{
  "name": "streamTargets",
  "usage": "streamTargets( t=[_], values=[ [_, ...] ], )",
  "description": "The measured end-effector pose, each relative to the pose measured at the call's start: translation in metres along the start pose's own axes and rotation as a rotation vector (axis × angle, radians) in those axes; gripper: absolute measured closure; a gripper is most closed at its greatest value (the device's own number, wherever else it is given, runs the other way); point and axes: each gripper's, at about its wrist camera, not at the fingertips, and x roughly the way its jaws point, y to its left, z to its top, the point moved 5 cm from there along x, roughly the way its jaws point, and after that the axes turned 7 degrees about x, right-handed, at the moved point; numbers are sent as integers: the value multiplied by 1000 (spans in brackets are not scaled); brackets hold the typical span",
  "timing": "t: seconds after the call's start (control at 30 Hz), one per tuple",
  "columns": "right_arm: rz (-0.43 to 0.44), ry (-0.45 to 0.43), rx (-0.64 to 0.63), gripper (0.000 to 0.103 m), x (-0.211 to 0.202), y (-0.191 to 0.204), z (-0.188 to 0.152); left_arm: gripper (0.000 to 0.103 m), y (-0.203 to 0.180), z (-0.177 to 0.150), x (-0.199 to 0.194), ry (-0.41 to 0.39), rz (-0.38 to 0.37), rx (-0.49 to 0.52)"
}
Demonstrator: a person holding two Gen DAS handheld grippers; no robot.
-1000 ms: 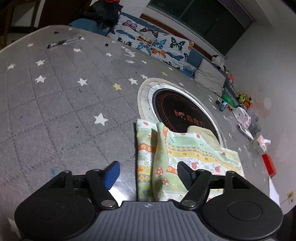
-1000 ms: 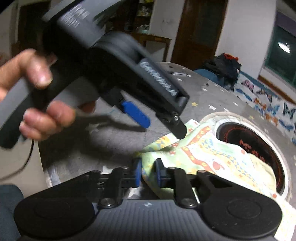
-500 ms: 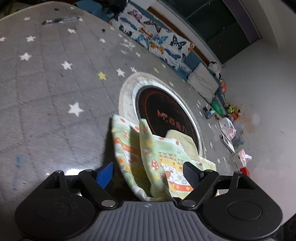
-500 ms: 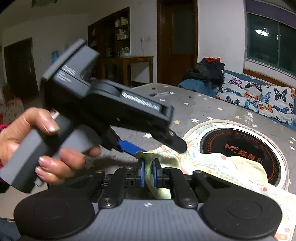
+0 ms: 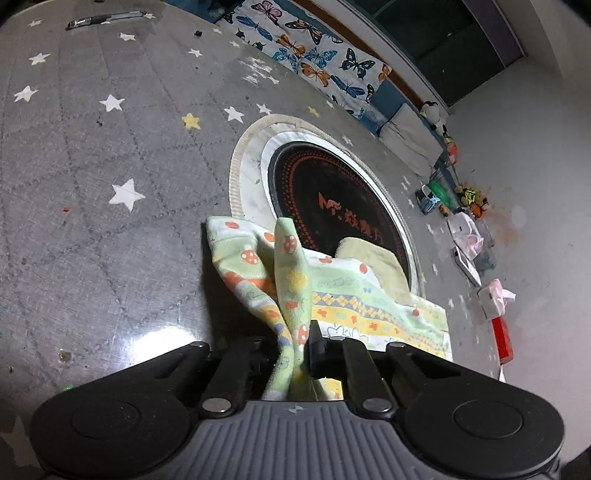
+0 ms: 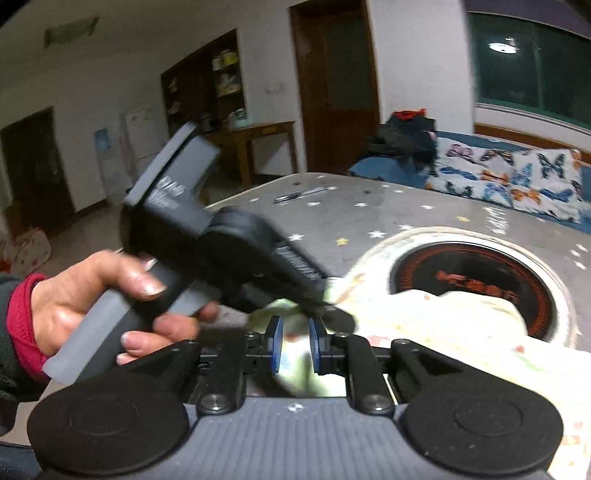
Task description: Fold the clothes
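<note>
A small green and yellow patterned garment point(image 5: 332, 291) with mushroom prints lies on the grey star tablecloth point(image 5: 110, 155), partly over the round black cooktop point(image 5: 332, 195). My left gripper point(image 5: 291, 350) is shut on the garment's near edge, which bunches up between the fingers. My right gripper point(image 6: 295, 345) holds a fold of the same garment point(image 6: 443, 321) between its blue pads point(image 6: 276, 343), slightly apart around the cloth. The left gripper body point(image 6: 221, 251), held by a hand, shows in the right wrist view, just left of and above the right gripper.
A pen point(image 5: 103, 18) lies at the table's far left. A butterfly-print cushion point(image 5: 314, 55) runs along the far edge. Toys and boxes point(image 5: 465, 221) lie on the floor at the right. A wooden table point(image 6: 255, 140) and doors stand behind.
My left gripper has closed from wide open onto the garment's near edge and lifted it. My right gripper's pads have parted slightly around the cloth. The left gripper moved closer to the right one.
</note>
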Motion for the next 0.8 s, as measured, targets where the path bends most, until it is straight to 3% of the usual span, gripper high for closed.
streamTargets(
  t=[0.1,0.2,0.43,0.63,0.8],
  values=[
    [-81,-8,39,86,-7,-28,-3,92,-1,0,-1,-3,2,12],
    [-206,-11,77,74,-14,-64,-10,92,-2,0,-1,-4,7,19],
    [-471,-8,206,70,-33,-155,-27,91,-3,1,0,0,17,41],
    [-562,-21,271,64,-41,-198,-31,91,-4,2,1,10,27,53],
    [-518,-18,353,64,-41,-206,-38,90,-4,3,3,21,32,54]
  ],
)
